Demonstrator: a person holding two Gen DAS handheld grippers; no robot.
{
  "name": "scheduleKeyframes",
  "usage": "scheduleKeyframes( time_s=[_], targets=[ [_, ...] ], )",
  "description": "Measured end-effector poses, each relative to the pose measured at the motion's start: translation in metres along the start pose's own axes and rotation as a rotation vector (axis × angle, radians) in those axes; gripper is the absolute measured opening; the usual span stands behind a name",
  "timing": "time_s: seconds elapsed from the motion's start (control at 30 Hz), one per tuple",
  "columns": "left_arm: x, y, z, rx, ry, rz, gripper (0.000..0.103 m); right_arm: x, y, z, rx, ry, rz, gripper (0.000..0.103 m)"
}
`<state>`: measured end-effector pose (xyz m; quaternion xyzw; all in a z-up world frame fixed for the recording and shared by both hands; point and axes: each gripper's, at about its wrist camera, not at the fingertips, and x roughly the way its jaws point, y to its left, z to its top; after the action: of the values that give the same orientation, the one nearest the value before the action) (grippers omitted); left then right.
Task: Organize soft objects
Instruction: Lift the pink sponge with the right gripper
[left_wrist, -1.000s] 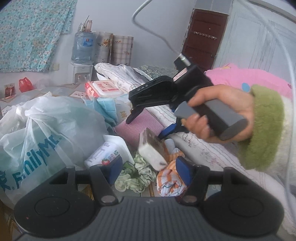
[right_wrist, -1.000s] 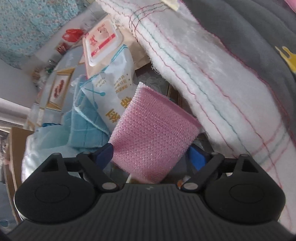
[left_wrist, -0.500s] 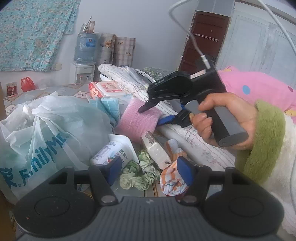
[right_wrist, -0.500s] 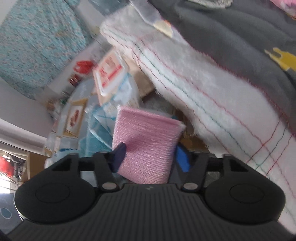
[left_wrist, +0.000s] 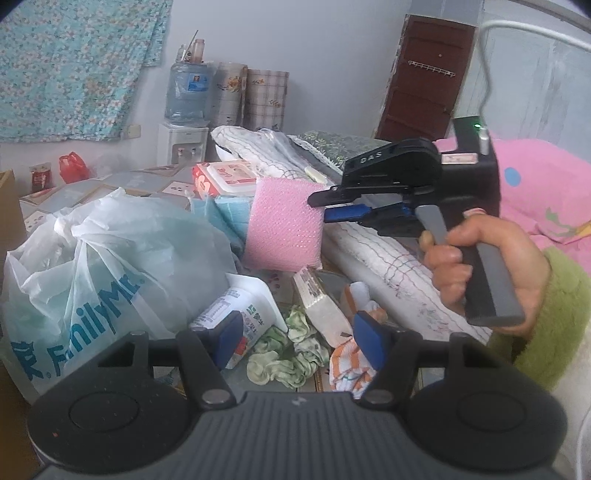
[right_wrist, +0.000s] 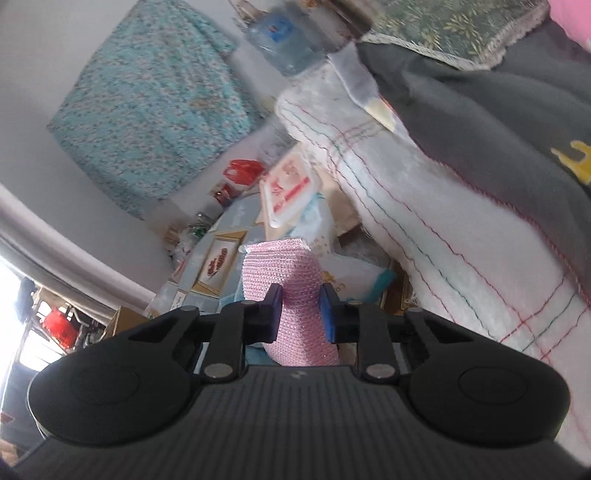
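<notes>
My right gripper (right_wrist: 301, 308) is shut on a pink scrub sponge (right_wrist: 291, 280) and holds it in the air. In the left wrist view the sponge (left_wrist: 284, 221) hangs from the right gripper (left_wrist: 325, 208) above the clutter. My left gripper (left_wrist: 299, 332) is open and empty, low over a green scrunchie (left_wrist: 284, 354) and an orange striped cloth (left_wrist: 351, 362). A white sponge block (left_wrist: 321, 302) lies tilted between them.
A large FamilyMart plastic bag (left_wrist: 92, 266) fills the left. A wet-wipes pack (left_wrist: 225, 177), blue cloths (left_wrist: 229, 210) and a small bottle (left_wrist: 236, 314) lie on the table. A rolled white blanket (left_wrist: 388, 258) and pink bedding (left_wrist: 546, 192) lie on the right.
My right gripper closed on the pink sponge and lifted it up off the pile. My left gripper stayed open and drew back slightly.
</notes>
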<state>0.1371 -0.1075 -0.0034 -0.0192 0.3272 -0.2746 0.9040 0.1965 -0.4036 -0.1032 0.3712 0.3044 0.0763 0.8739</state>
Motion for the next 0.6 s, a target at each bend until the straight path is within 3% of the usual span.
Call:
scheduleKeyframes(
  time_s=[0.13, 0.3, 0.43, 0.6],
  targets=[
    [0.001, -0.004, 0.002, 0.01, -0.003, 0.032, 0.067, -0.013, -0.005, 0.003, 0.014, -0.022, 0.07, 0.016],
    [-0.005, -0.004, 0.004, 0.005, -0.027, 0.045, 0.068, -0.033, -0.005, 0.011, 0.022, -0.055, 0.158, 0.005],
    [-0.012, -0.005, 0.005, 0.001, -0.05, 0.046, 0.071, -0.051, -0.004, 0.012, 0.012, -0.061, 0.197, 0.005],
    [-0.016, -0.004, 0.003, -0.006, -0.045, 0.04, 0.071, -0.054, -0.007, 0.007, -0.004, -0.016, 0.186, 0.009]
  ],
)
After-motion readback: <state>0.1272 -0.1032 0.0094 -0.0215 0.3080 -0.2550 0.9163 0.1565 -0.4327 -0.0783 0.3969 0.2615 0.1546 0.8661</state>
